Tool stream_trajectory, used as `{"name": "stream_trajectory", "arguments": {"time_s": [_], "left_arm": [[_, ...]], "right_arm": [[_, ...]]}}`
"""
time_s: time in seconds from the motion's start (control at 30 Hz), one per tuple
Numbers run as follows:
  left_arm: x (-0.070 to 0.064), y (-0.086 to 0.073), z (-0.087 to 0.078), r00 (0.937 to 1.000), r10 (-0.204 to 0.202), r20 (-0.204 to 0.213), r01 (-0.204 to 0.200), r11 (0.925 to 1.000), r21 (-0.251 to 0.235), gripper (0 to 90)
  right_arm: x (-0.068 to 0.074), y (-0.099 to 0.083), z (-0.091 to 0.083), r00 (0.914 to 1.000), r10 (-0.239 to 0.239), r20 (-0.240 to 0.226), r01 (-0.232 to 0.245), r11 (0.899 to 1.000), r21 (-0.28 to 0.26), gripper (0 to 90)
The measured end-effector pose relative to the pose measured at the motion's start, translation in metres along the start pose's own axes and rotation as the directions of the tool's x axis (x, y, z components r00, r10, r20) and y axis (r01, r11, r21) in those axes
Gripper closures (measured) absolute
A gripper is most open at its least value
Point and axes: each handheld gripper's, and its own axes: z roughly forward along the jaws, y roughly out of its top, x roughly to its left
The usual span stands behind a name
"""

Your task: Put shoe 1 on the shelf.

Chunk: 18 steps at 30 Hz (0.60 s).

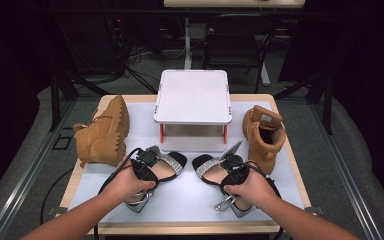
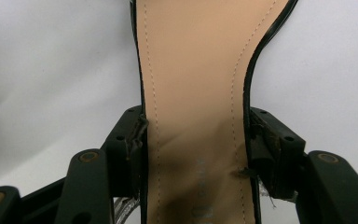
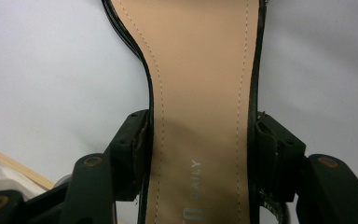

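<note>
Two black heeled sandals with tan insoles and glitter toe straps lie on the white table mat in front of me. My left gripper (image 1: 149,169) is shut across the narrow waist of the left sandal (image 1: 173,162); in the left gripper view both pads of the left gripper (image 2: 196,140) press the sole edges of the left sandal (image 2: 193,70). My right gripper (image 1: 231,170) clamps the right sandal (image 1: 206,166) the same way. In the right gripper view the right gripper (image 3: 198,140) has its jaws tight against the right sandal (image 3: 200,60). Both silver heels point toward me.
A white raised stand (image 1: 192,97) sits at the table's far middle. One tan boot (image 1: 105,131) lies on its side at the left, another tan boot (image 1: 264,134) stands upright at the right. The wooden table edge (image 1: 190,229) runs close below my hands.
</note>
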Motion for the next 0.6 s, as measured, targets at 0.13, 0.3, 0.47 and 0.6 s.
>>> {"name": "stream_trajectory", "arguments": {"time_s": [0.13, 0.3, 0.47, 0.6], "left_arm": [[-0.0009, 0.0005, -0.0016, 1.0, 0.003, -0.008, -0.003, 1.0, -0.002, 42.3], [0.0002, 0.0002, -0.0026, 1.0, -0.005, 0.002, 0.005, 0.9999, -0.009, 42.4], [0.0018, 0.001, -0.0075, 0.9999, -0.011, 0.01, 0.011, 0.9997, -0.02, 42.4], [0.0017, 0.0013, -0.0064, 0.9999, -0.01, 0.011, 0.01, 0.9998, -0.014, 42.5]], "right_arm": [[-0.0016, 0.0011, -0.004, 1.0, 0.0, -0.006, 0.0, 1.0, 0.008, 42.4], [0.0001, -0.0008, -0.0029, 0.9999, 0.015, 0.0, -0.015, 1.0, -0.022, 42.4], [-0.0014, -0.0001, -0.0072, 1.0, 0.004, -0.004, -0.004, 1.0, -0.008, 42.4], [-0.0033, -0.0005, -0.0059, 0.9996, 0.019, -0.021, -0.02, 1.0, -0.009, 42.4]]}}
